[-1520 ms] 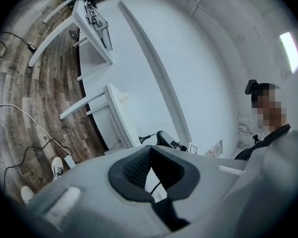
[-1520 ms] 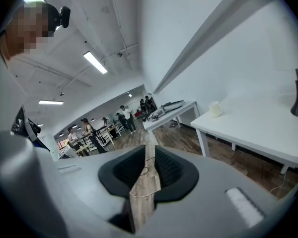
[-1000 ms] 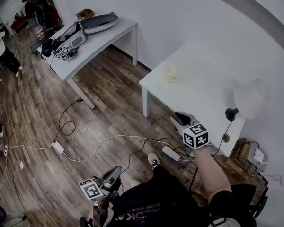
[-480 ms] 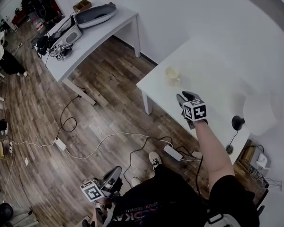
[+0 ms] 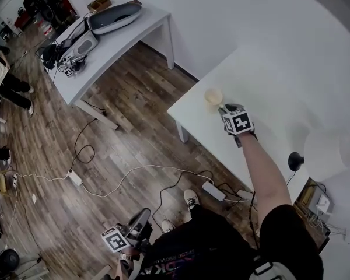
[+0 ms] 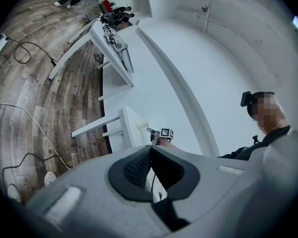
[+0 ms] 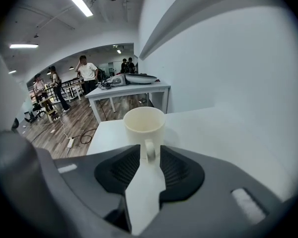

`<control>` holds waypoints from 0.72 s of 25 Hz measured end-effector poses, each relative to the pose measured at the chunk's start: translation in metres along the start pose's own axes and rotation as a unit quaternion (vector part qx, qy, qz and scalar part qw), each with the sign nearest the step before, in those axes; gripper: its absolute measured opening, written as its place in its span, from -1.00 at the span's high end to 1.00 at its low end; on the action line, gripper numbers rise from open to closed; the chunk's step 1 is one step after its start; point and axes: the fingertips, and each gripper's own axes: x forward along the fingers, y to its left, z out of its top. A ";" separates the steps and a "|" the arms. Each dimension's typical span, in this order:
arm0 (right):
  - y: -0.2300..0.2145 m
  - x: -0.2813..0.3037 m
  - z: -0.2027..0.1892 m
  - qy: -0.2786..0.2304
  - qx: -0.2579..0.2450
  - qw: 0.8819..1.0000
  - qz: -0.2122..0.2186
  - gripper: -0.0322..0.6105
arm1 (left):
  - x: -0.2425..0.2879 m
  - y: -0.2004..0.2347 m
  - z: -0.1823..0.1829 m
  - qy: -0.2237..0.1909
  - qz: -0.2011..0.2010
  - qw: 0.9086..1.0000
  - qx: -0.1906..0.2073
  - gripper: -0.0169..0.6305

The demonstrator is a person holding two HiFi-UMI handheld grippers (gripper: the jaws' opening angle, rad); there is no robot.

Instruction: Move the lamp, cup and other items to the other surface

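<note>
- Wood-plank floor [image 5: 134,127], brown and streaked, spreads away from the open side of the white table [image 5: 268,80], with thin cables looping across it.
- The white table is matt and plain and stands against a white wall. Every place below is told from it.
- A second white table [image 5: 125,42] stands well apart from the white table, across the floor and along the same wall, loaded with grey gear.
- The lamp [image 5: 328,150] stands upright on the white table, at the end on the person's right. It has a pale rounded shade and a small round black base [image 5: 296,160]. A thin dark cord runs from the base to the table's edge.
- The right gripper [image 5: 223,108] hangs over the white table near its floor-side corner, tilted down. Its jaws are spread partway, with the cup's handle [image 7: 150,150] in the gap. The dark ribbed pads [image 7: 124,168] sit just beside the handle on either side without pressing it.
- The left gripper [image 6: 151,148] is low down by the person's legs, well apart from the white table. Its jaws are pressed together at the tips with nothing between them.
- A white power strip [image 5: 212,189] lies on the floor just beside the white table's floor-side edge.
- The cup [image 7: 144,125] stands upright on the white table near the corner facing the second white table, well apart from the lamp. It is a cream, matt, straight-sided mug with a thick rim, empty inside. Its small loop handle is turned towards the right gripper.
</note>
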 end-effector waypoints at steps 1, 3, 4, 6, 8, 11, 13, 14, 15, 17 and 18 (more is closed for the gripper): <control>-0.002 0.003 0.001 0.007 -0.006 1.000 0.000 0.50 | 0.000 0.000 0.001 -0.002 0.003 1.000 -0.001 0.97; -0.005 0.006 0.004 0.018 -0.014 1.000 -0.001 0.50 | 0.000 0.001 0.003 -0.008 0.008 1.000 -0.007 0.97; -0.005 0.008 0.005 0.020 -0.016 1.000 0.002 0.51 | 0.000 0.002 0.002 -0.010 0.010 1.000 -0.011 0.97; -0.004 0.012 0.004 0.021 -0.012 1.000 0.012 0.54 | 0.000 0.004 0.001 -0.012 0.017 1.000 -0.010 0.97; -0.004 0.016 0.003 0.023 -0.010 0.999 0.021 0.58 | 0.003 0.005 0.000 -0.012 0.021 1.000 -0.009 0.97; -0.003 0.017 0.001 0.023 -0.012 0.999 0.026 0.71 | 0.006 0.005 0.000 -0.012 0.022 1.000 -0.007 0.97; -0.002 0.018 0.002 0.019 -0.014 0.999 0.030 0.72 | 0.007 0.004 0.000 -0.012 0.023 1.000 -0.006 0.97; -0.001 0.019 0.002 0.017 -0.015 0.999 0.034 0.72 | 0.008 0.003 0.001 -0.013 0.024 1.000 -0.006 0.97; 0.000 0.021 0.002 0.015 -0.016 0.999 0.039 0.72 | 0.010 0.003 0.001 -0.014 0.024 1.000 -0.006 0.97; 0.002 0.023 0.003 0.011 -0.023 0.999 0.041 0.73 | 0.011 0.003 0.001 -0.015 0.025 1.000 -0.007 0.97; 0.002 0.023 0.003 0.009 -0.028 0.999 0.037 0.73 | 0.011 0.003 0.000 -0.016 0.026 0.999 -0.008 0.97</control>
